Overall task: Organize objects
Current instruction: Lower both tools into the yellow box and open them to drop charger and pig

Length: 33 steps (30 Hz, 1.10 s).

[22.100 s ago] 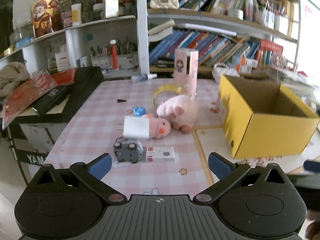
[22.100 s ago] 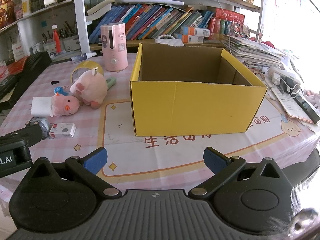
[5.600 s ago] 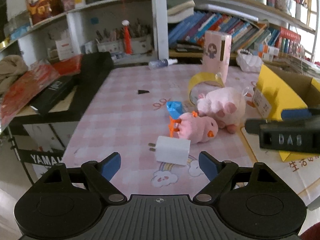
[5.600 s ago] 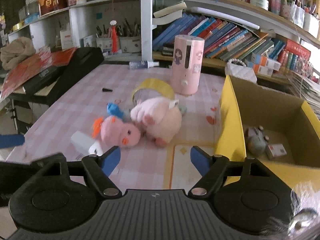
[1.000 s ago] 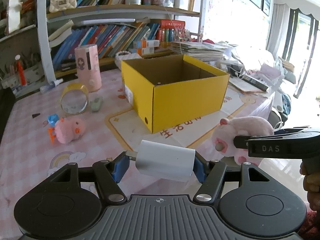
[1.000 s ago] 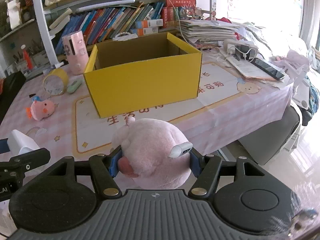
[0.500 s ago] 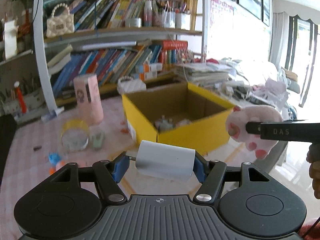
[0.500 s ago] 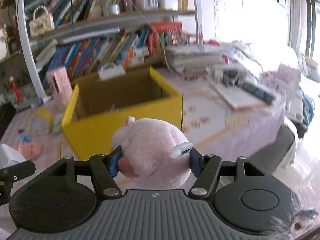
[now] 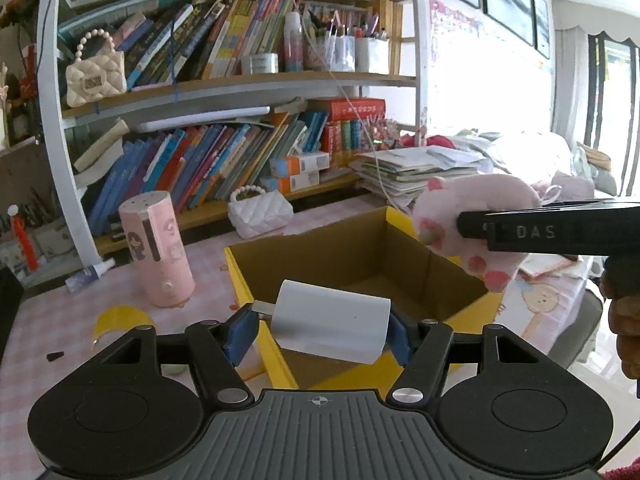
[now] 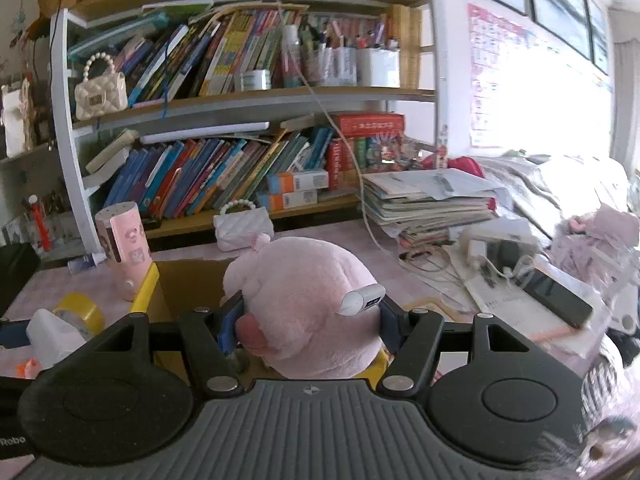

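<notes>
both tongs now hang over the open yellow box (image 9: 356, 264), where half a second ago they were nearer the viewer and short of it. the left tongs (image 9: 320, 330) are clamped on a white charger block (image 9: 332, 322), held level above the box's near rim. the right tongs (image 10: 310, 320) squeeze a pink plush pig (image 10: 304, 300) from both sides; in the left view the pig (image 9: 476, 220) floats above the box's far right corner. a second ago both loads were lower and well in front of the box, so the carry looks almost done and the release into the box seems the likely next step.

on the left of the pink checked surface (image 9: 48, 320) stand a pink cylinder (image 9: 156, 252) and, nearer, a roll of yellow tape (image 9: 116, 318), still to be sorted.

much is hidden. the charger covers the box floor in the left view, so what lies inside cannot be seen. in the right view the pig blocks nearly all of the box, leaving only its left yellow wall (image 10: 146, 286). the right tongs' tips are buried in plush. the window glare on the far right washes out detail there.
</notes>
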Tool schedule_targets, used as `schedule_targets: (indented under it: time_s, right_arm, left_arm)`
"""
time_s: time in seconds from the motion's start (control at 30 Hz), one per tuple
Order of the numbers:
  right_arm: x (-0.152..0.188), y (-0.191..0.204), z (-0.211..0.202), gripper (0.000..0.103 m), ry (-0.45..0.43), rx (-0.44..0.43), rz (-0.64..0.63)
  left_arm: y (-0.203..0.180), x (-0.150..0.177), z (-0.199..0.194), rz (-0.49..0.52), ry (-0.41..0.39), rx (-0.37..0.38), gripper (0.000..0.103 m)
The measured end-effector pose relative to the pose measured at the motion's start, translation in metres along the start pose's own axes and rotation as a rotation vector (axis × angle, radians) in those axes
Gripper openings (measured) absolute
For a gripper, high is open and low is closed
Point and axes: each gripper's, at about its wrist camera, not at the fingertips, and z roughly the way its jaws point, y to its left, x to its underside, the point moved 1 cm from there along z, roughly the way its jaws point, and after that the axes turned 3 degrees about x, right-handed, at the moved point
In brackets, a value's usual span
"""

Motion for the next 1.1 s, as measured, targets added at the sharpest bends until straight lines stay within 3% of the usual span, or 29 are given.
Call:
schedule_targets:
  time_s: [0.5,1.1]
  right_arm:
    - [-0.017,0.005,0.108,0.063,0.104,-0.179,-0.149]
    - [0.002,0.027,0.172,0.065,0.325,-0.286,-0.265]
  left_arm:
    - [-0.015,-0.007,0.076,0.009,0.104,-0.077,0.066]
    - [-0.021,-0.002,0.110,0.010,0.199,-0.129,0.066]
